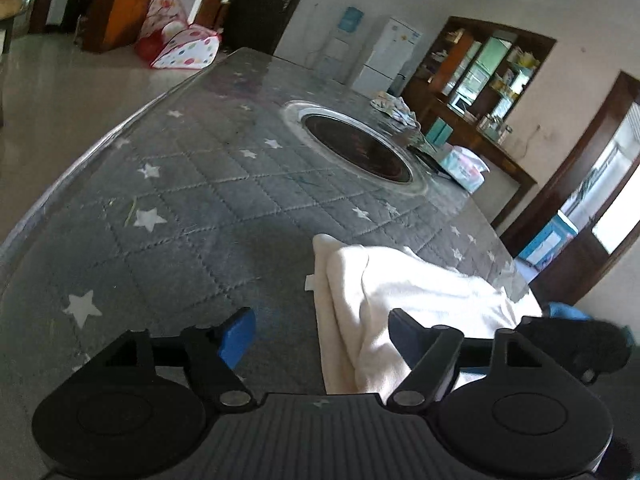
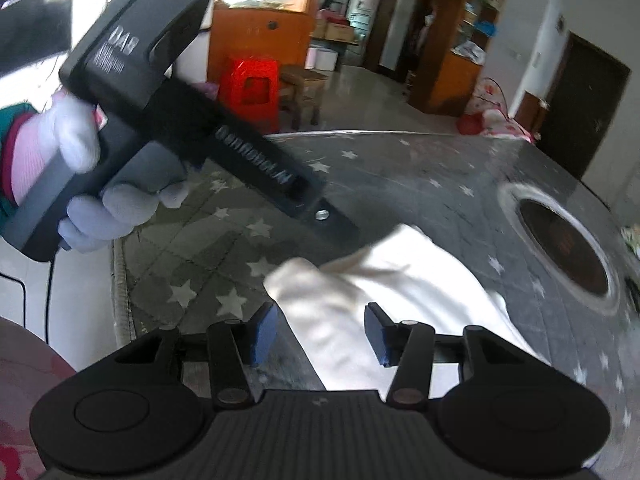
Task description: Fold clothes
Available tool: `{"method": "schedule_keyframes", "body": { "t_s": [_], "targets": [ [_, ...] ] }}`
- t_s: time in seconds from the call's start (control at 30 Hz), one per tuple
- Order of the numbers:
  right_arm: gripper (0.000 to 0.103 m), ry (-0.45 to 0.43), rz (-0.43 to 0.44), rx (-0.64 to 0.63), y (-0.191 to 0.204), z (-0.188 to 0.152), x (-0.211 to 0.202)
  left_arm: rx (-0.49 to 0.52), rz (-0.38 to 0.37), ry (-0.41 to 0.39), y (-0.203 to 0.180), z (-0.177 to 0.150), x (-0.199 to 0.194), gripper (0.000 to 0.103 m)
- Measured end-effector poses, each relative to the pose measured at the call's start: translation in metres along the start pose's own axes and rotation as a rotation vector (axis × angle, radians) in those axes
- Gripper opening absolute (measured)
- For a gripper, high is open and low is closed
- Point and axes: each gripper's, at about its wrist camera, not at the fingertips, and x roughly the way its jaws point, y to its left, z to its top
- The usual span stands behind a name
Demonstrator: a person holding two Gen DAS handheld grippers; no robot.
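While both tools are held low over the near edge of the table point(image 1: 192, 184), apparently so that a fresh hold may be chosen, nothing is gripped; left gripper point(image 1: 320, 334): jaws spread wide, empty, its right finger set over the cloth; right gripper point(image 2: 320, 330): jaws likewise wide, empty, the cloth lying beneath and between them. White garment point(image 1: 420, 292): lain on the grey star-printed quilted cover at the near right of the table; cream-white, soft, thick-looking; bunched and partly doubled over, its left edge rolled, a small tag shown there; folding judged unfinished. Round inset burner point(image 1: 360, 148): far centre, well apart from the garment.
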Motion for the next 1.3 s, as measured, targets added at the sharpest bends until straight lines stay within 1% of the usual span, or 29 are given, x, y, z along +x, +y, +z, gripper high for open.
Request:
{"method": "schedule_keyframes", "body": {
  "t_s": [0.07,0.13,0.17,0.2,0.23,0.3,0.37,0.5,0.6,0.7,0.77,0.8,0.83,0.87,0.93,0.97,1.0,1.1,1.17,1.2,1.3],
  "targets": [
    [0.05,0.006,-0.006,-0.032,0.006,0.003,0.008,-0.034,-0.013,0.009,0.003,0.002,0.001,0.081],
    [0.047,0.013,-0.012,-0.063,0.013,0.007,0.015,-0.069,-0.025,0.018,0.006,0.003,0.002,0.085],
    [0.044,0.016,-0.015,-0.079,0.016,0.008,0.019,-0.086,-0.035,0.024,0.007,0.003,0.003,0.085],
    [0.036,0.016,-0.017,-0.078,0.016,0.009,0.021,-0.104,-0.045,0.03,0.008,0.004,0.004,0.086],
    [0.033,0.012,-0.019,-0.061,0.013,0.009,0.019,-0.121,-0.054,0.036,0.009,0.004,0.005,0.088],
    [0.022,0.004,-0.022,-0.025,0.008,0.01,0.017,-0.156,-0.07,0.044,0.01,0.005,0.008,0.089],
    [0.018,-0.011,-0.012,0.027,0.0,0.011,0.012,-0.19,-0.08,0.054,0.009,0.005,0.012,0.089],
    [0.016,-0.054,0.01,0.116,-0.016,0.012,-0.004,-0.276,-0.113,0.076,0.008,0.006,0.021,0.089],
    [0.015,-0.082,0.027,0.157,-0.024,0.013,-0.014,-0.355,-0.146,0.1,0.007,0.006,0.029,0.089],
    [0.014,-0.104,0.042,0.182,-0.029,0.013,-0.024,-0.405,-0.182,0.129,0.003,0.005,0.041,0.087],
    [0.014,-0.114,0.059,0.199,-0.029,0.011,-0.028,-0.45,-0.206,0.135,0.001,0.004,0.047,0.084],
    [0.014,-0.119,0.066,0.203,-0.029,0.01,-0.03,-0.475,-0.22,0.143,0.002,0.002,0.05,0.078],
    [0.014,-0.123,0.073,0.205,-0.028,0.009,-0.032,-0.5,-0.234,0.151,0.002,0.001,0.053,0.07],
    [0.014,-0.126,0.082,0.205,-0.026,0.007,-0.033,-0.519,-0.24,0.158,0.003,-0.001,0.056,0.065],
    [0.014,-0.131,0.094,0.2,-0.023,0.005,-0.034,-0.546,-0.244,0.171,0.005,-0.005,0.061,0.041],
    [0.014,-0.131,0.099,0.202,-0.023,0.004,-0.033,-0.557,-0.237,0.175,0.007,-0.006,0.063,0.035],
    [0.015,-0.129,0.105,0.207,-0.022,0.003,-0.031,-0.567,-0.229,0.178,0.009,-0.008,0.065,0.027],
    [0.017,-0.127,0.115,0.22,-0.024,-0.001,-0.029,-0.603,-0.23,0.193,0.017,-0.009,0.069,0.019],
    [0.019,-0.132,0.116,0.227,-0.026,-0.004,-0.031,-0.599,-0.228,0.194,0.018,-0.008,0.069,0.018],
    [0.023,-0.136,0.112,0.232,-0.028,-0.006,-0.034,-0.596,-0.227,0.194,0.018,-0.008,0.069,0.018],
    [0.029,-0.145,0.074,0.268,-0.037,-0.017,-0.044,-0.583,-0.226,0.191,0.016,-0.007,0.069,0.018]
  ]
}}
